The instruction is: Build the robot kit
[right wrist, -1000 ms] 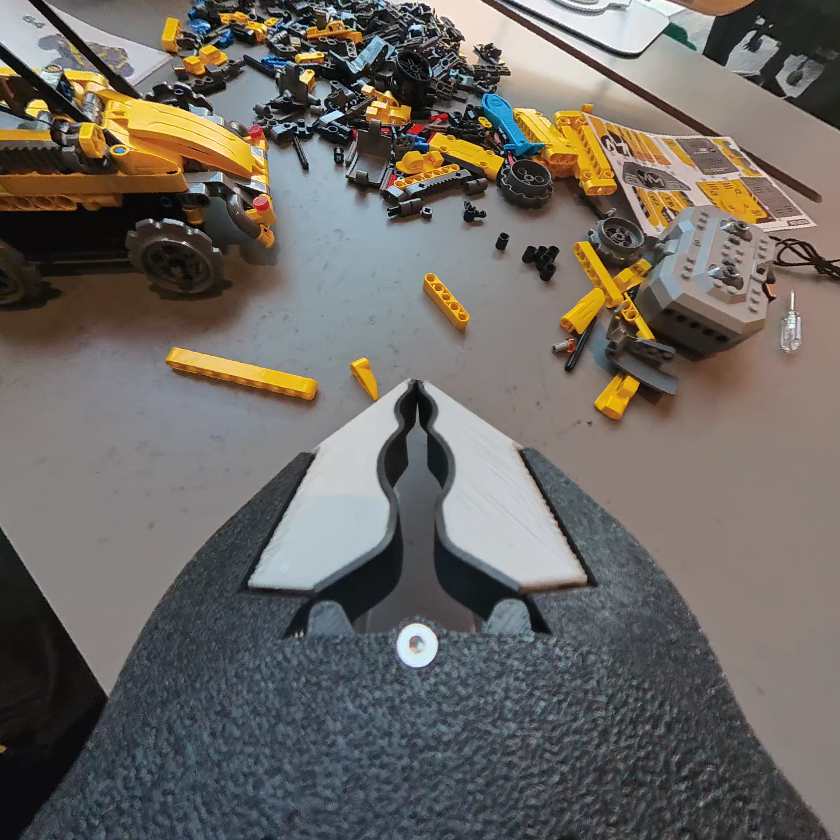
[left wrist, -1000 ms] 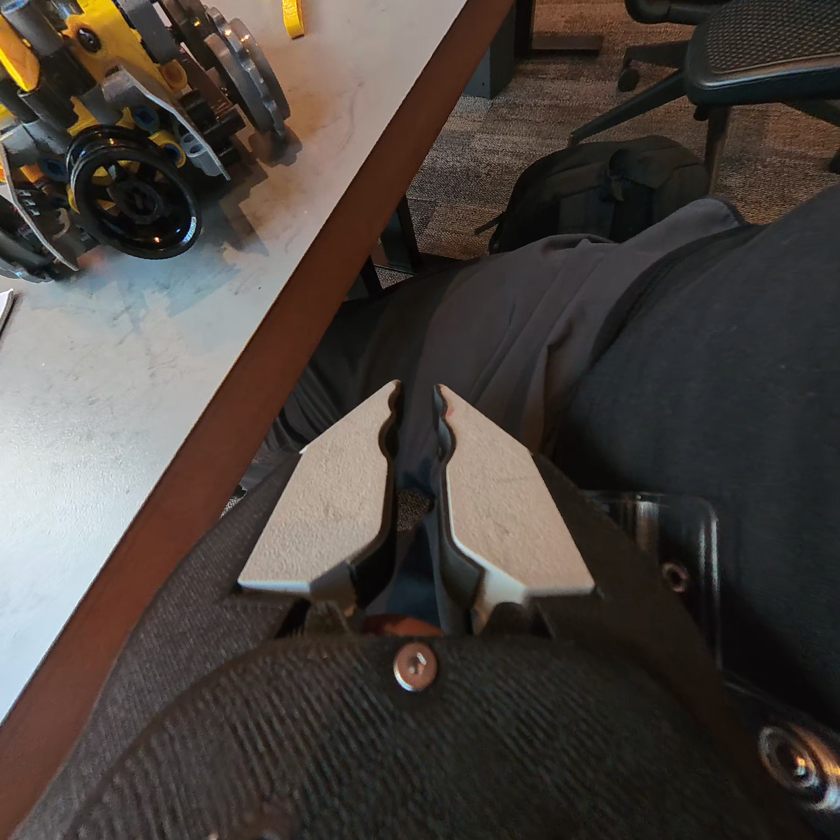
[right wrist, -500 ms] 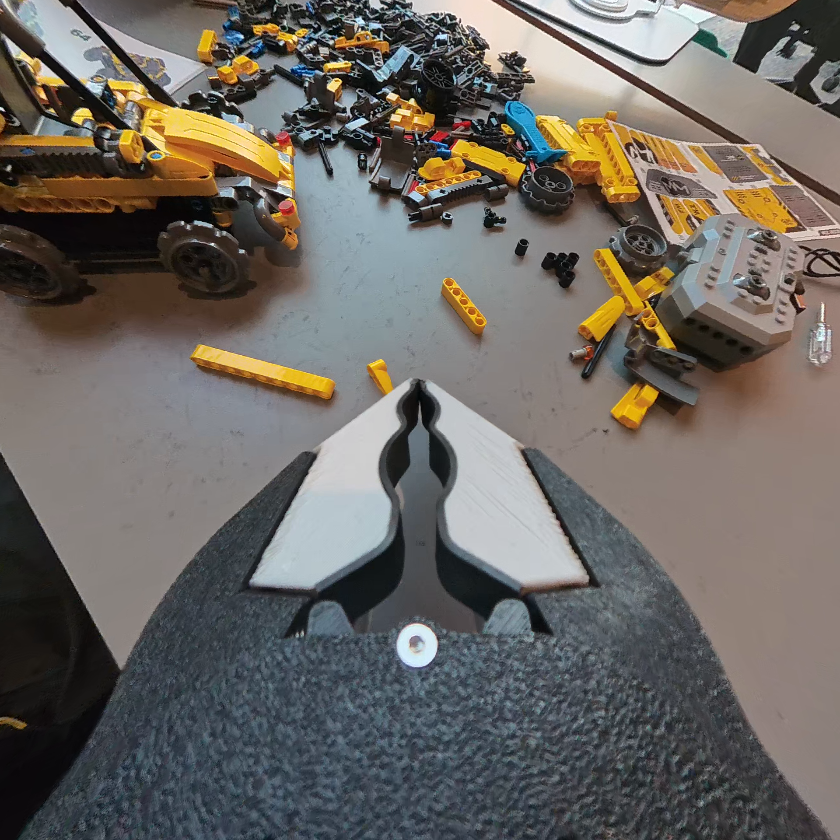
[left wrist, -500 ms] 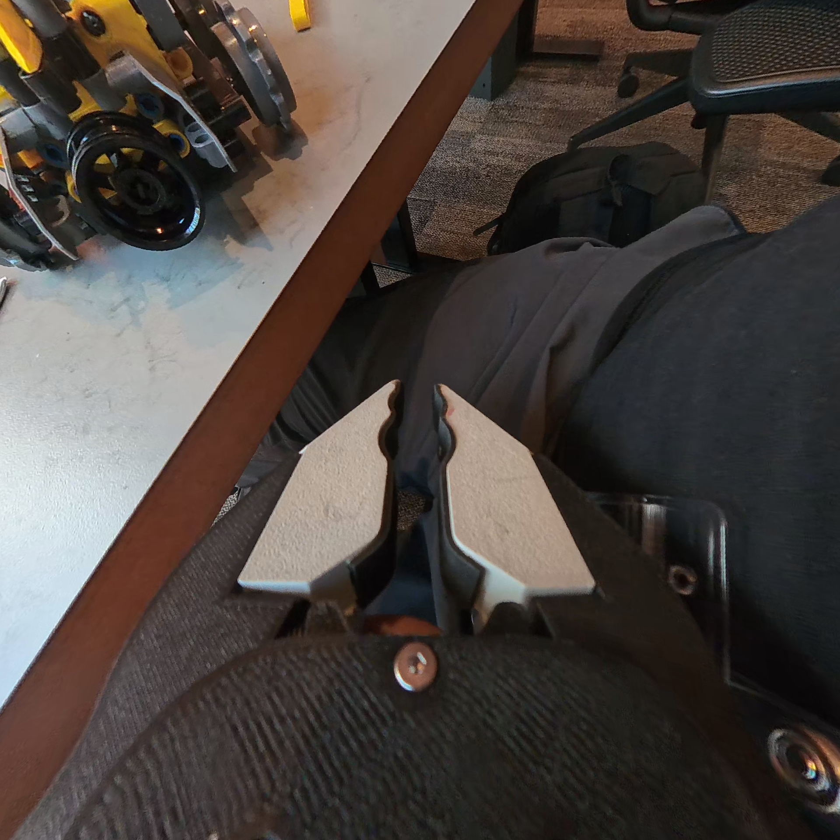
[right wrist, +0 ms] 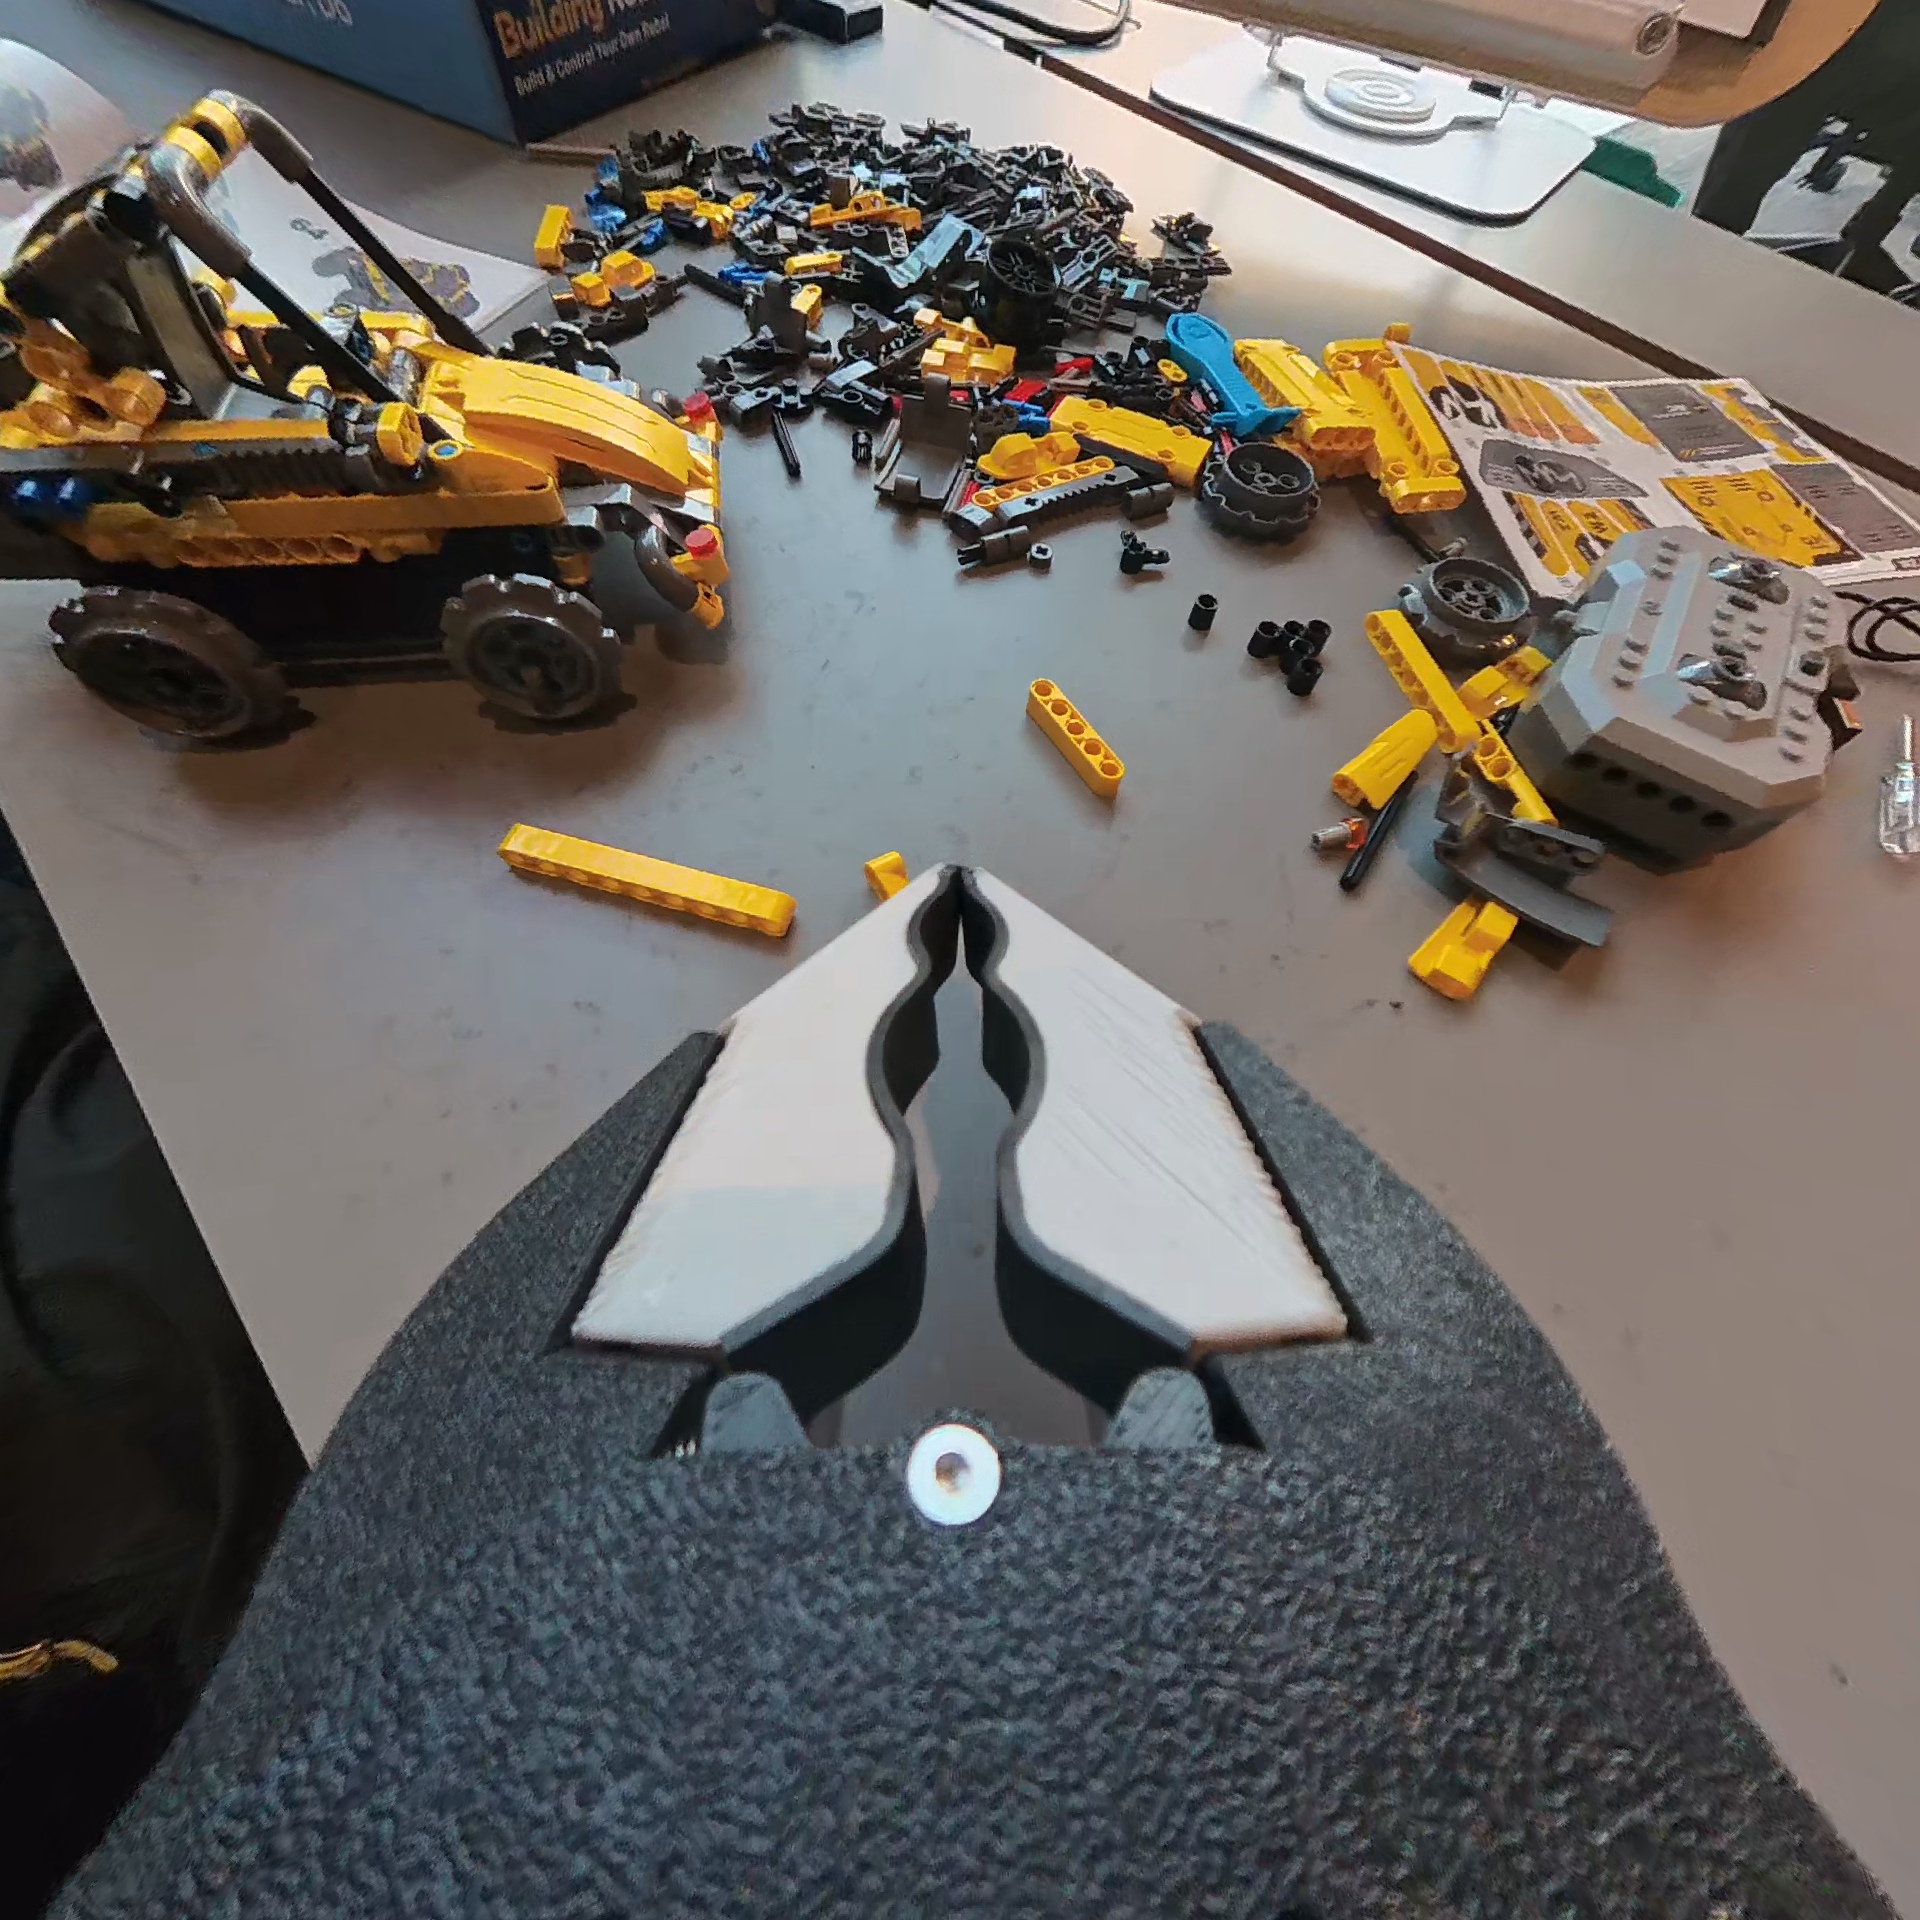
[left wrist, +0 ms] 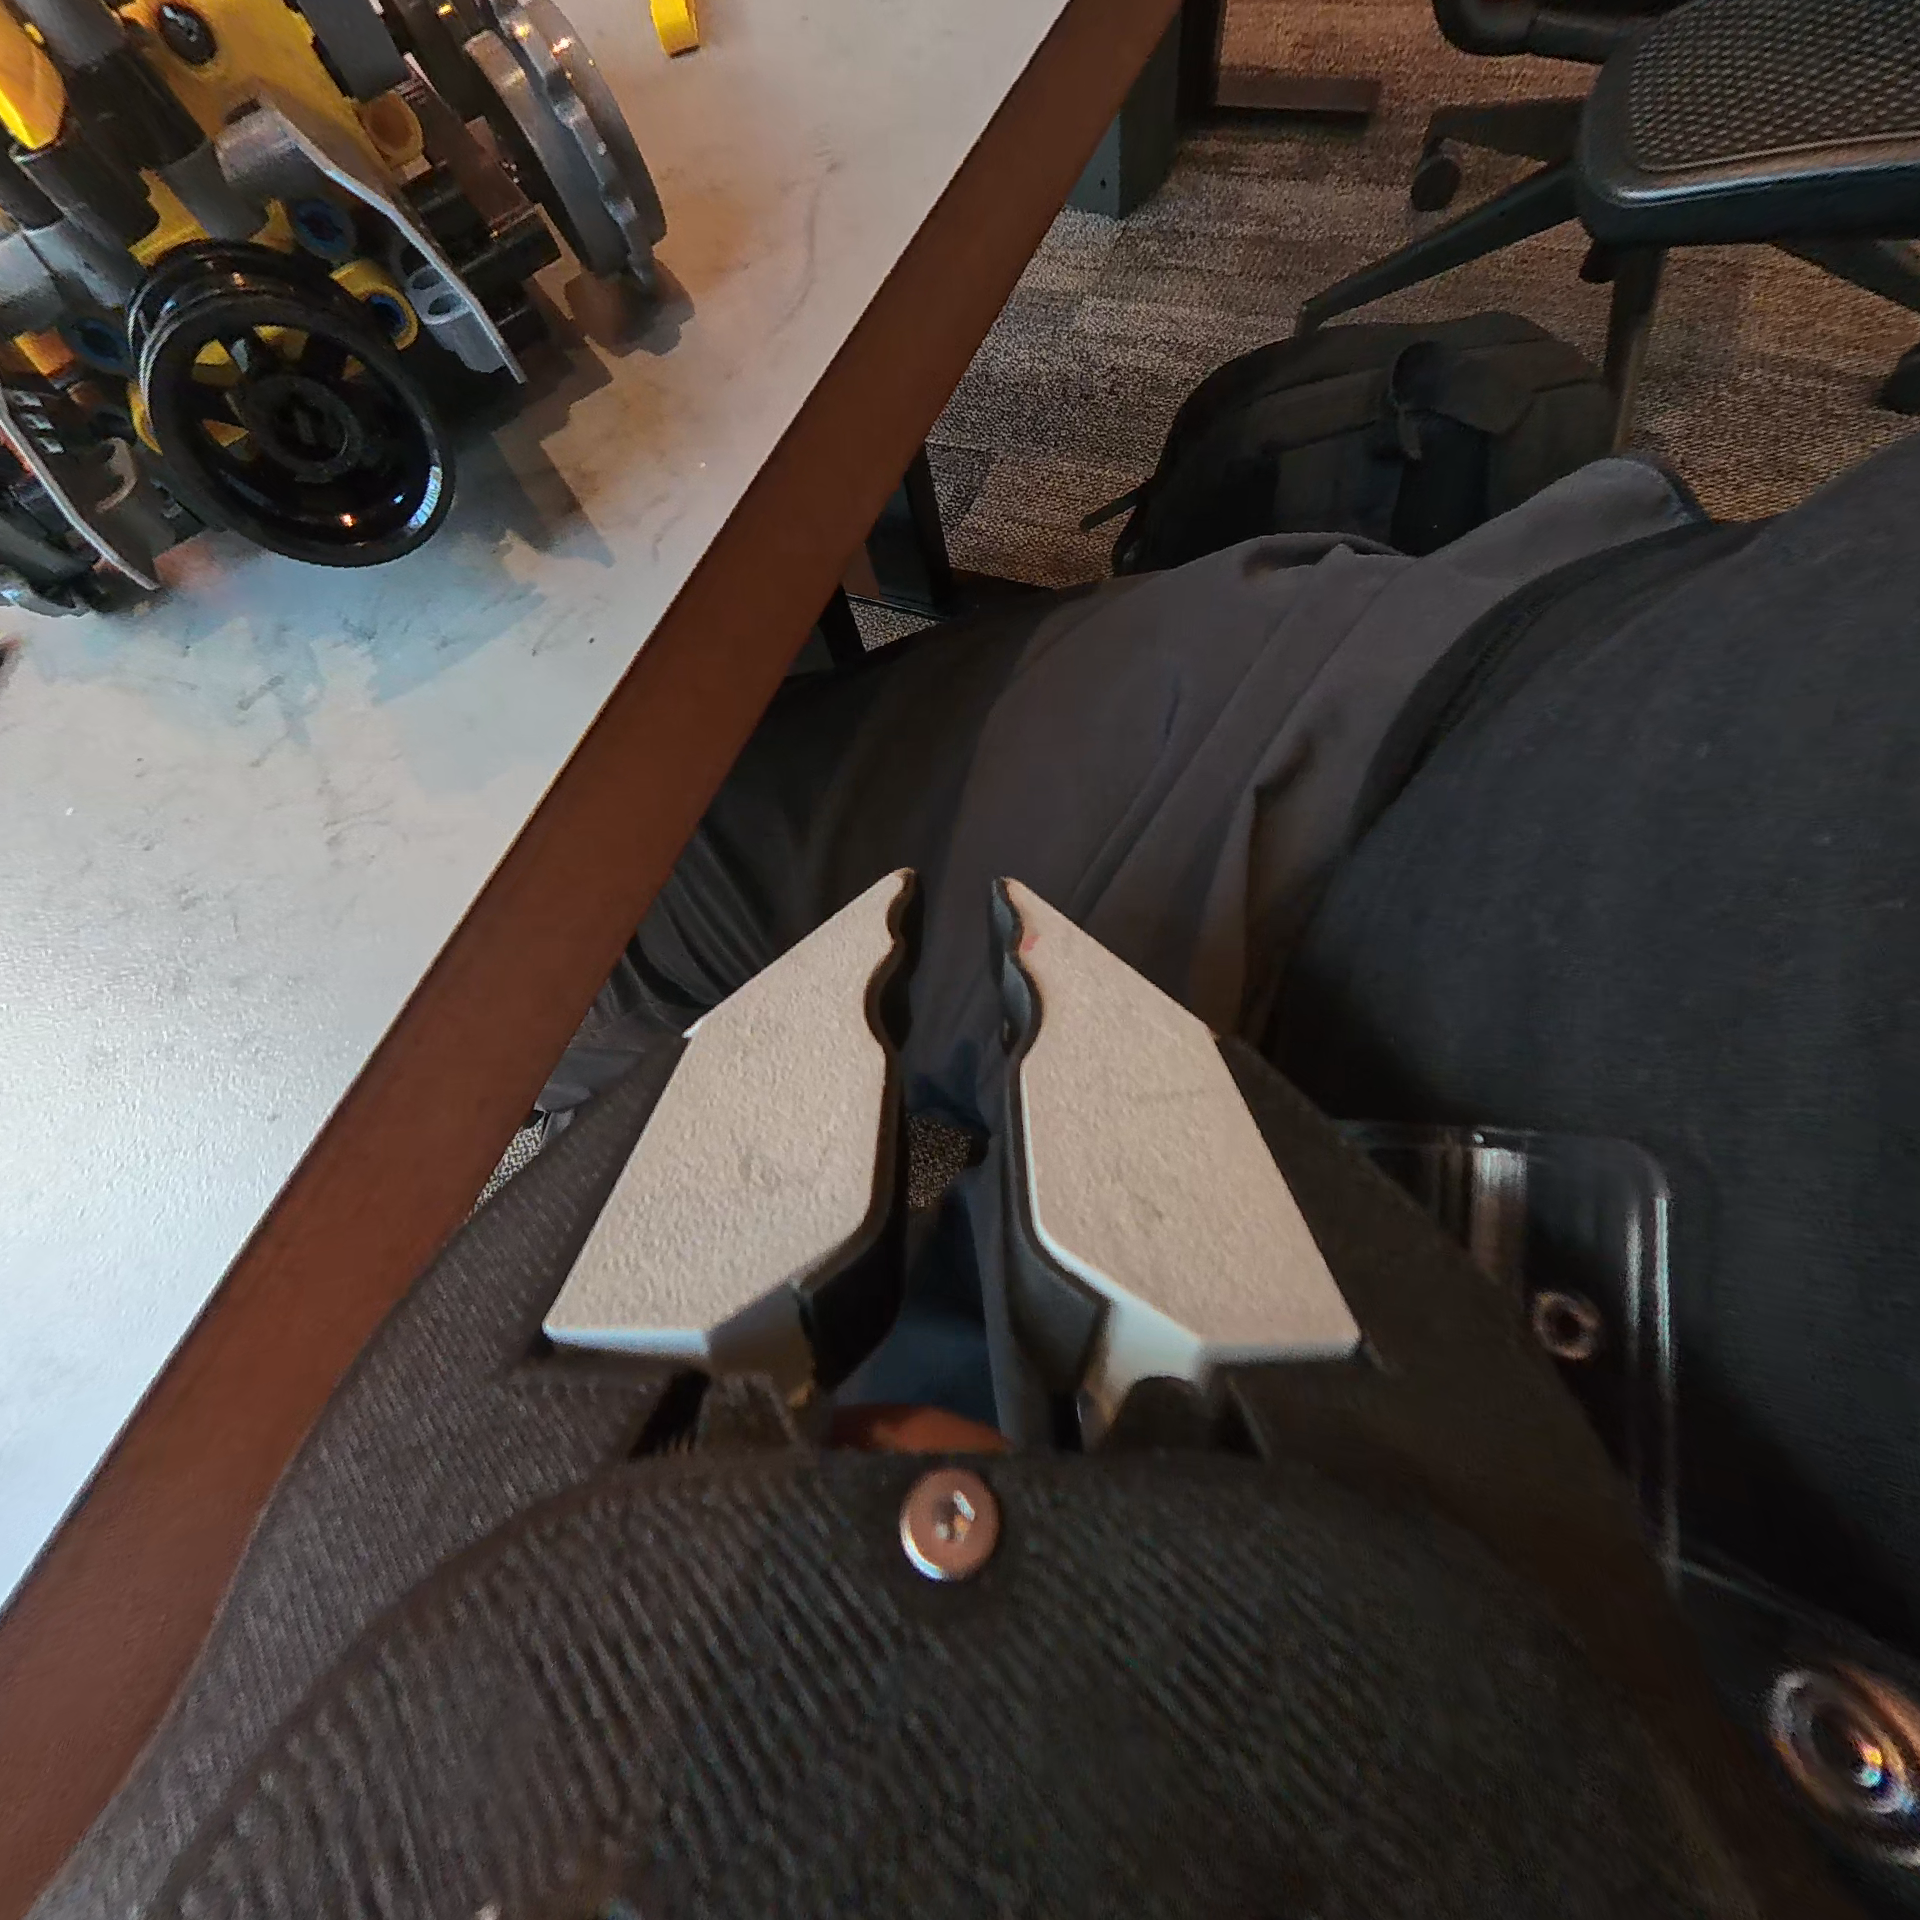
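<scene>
My left gripper (left wrist: pixel 954 888) hangs off the table's brown edge (left wrist: pixel 623 779), over a person's lap in grey trousers (left wrist: pixel 1143 727). Its jaws stand a narrow gap apart with nothing between them. A yellow and black brick-built car (left wrist: pixel 301 436) stands on the table to its upper left. My right gripper (right wrist: pixel 957 878) is shut and empty, low over the grey table (right wrist: pixel 416 1039). A small yellow piece (right wrist: pixel 883 871) lies just left of its tips and a long yellow beam (right wrist: pixel 644 883) farther left. The car (right wrist: pixel 343 488) stands at the far left.
A short yellow beam (right wrist: pixel 1075 736), a grey block with studs (right wrist: pixel 1694 707), a pile of small parts (right wrist: pixel 935 260), a printed sheet (right wrist: pixel 1662 468) and a blue box (right wrist: pixel 623 52) lie on the table. A backpack (left wrist: pixel 1351 436) and an office chair (left wrist: pixel 1766 135) are on the carpet. Left tips to right tips: about 30 cm. From the right gripper's tips to the small yellow piece (right wrist: pixel 883 871) is close to 4 cm.
The right gripper has drawn back and turned slightly left, so more of the car and the far table shows. The left gripper has shifted only slightly. Neither jaw has changed.
</scene>
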A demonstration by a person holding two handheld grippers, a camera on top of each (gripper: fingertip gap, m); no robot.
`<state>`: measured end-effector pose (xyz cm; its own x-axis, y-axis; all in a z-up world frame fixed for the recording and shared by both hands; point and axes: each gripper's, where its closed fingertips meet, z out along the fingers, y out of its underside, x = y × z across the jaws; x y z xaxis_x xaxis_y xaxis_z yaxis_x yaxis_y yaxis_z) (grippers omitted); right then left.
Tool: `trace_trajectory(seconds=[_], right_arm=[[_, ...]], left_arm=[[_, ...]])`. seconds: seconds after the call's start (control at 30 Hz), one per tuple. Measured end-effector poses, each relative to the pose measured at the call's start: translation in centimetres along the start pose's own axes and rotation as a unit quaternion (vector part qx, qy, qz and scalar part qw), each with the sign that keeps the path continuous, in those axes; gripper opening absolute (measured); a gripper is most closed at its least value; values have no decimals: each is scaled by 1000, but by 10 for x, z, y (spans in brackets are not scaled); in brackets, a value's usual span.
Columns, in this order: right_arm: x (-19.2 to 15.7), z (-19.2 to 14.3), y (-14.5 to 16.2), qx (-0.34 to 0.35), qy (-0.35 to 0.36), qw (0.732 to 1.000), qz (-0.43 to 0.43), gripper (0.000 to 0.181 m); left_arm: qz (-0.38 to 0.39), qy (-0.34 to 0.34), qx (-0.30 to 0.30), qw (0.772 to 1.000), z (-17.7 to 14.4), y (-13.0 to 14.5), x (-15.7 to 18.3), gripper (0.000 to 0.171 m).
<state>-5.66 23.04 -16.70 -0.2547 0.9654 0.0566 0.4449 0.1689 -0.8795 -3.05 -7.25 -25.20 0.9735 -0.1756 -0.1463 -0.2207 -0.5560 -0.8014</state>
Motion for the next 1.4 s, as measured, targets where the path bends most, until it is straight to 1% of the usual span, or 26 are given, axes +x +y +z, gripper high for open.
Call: trace_trajectory(seconds=[0.07,0.13,0.27,0.53,0.8,0.9,1.1,1.17,1.23,1.4], right_arm=[[0,1,1,-3,-1,1000,-1,0],[7,-1,-1,3,17,1000,13,0],[3,-6,-7,29,2,999,15,0],[3,-4,-5,22,3,1000,12,0],[3,-9,-10,43,16,999,-2,0],[-5,-9,-11,45,-8,999,-6,0],[1,-9,-12,48,6,999,5,0],[7,-10,-11,47,25,998,13,0],[6,-11,-13,54,26,998,6,0],[3,-1,-3,10,22,1000,-5,0]], left_arm=[[0,1,0,1000,0,0,0,9],[0,1,-1,1000,0,0,0,9],[1,1,0,1000,0,0,0,9],[0,1,-1,1000,0,1,0,9],[0,2,-3,1000,1,1,1,9],[0,2,-2,1000,1,1,1,9],[0,2,-3,1000,1,1,1,9],[0,3,-4,1000,2,1,1,9],[1,4,-5,1000,2,2,2,9],[1,4,-6,1000,3,2,3,9]])
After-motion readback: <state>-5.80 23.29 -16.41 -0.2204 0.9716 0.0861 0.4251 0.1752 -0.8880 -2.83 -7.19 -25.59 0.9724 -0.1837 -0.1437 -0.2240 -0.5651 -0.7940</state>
